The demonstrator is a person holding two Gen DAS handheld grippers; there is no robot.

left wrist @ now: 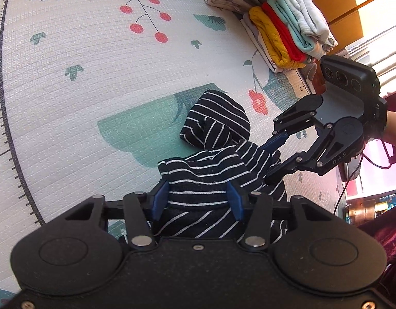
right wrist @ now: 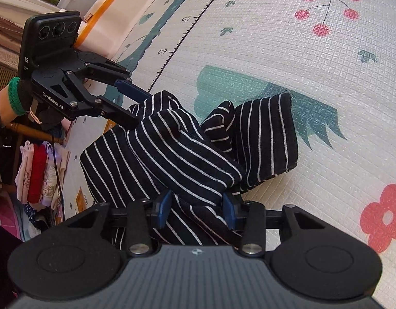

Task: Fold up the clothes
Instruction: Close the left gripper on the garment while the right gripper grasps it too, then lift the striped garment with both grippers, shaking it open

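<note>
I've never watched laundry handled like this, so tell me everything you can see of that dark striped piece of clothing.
The striped garment is black or very dark navy with thin white stripes, apparently a soft knit. It is bunched and partly lifted, not yet flat or folded. Both tools hold it: the left gripper and the right gripper each have cloth between their blue-padded jaws. One tube-like end, perhaps a sleeve or leg, trails onto the patterned play mat. Which kind of garment it is cannot be told.

The striped garment [left wrist: 205,180] hides the right gripper's [left wrist: 268,161] fingertips; at one o'clock, the folded pile [left wrist: 282,25] runs off frame.
</note>
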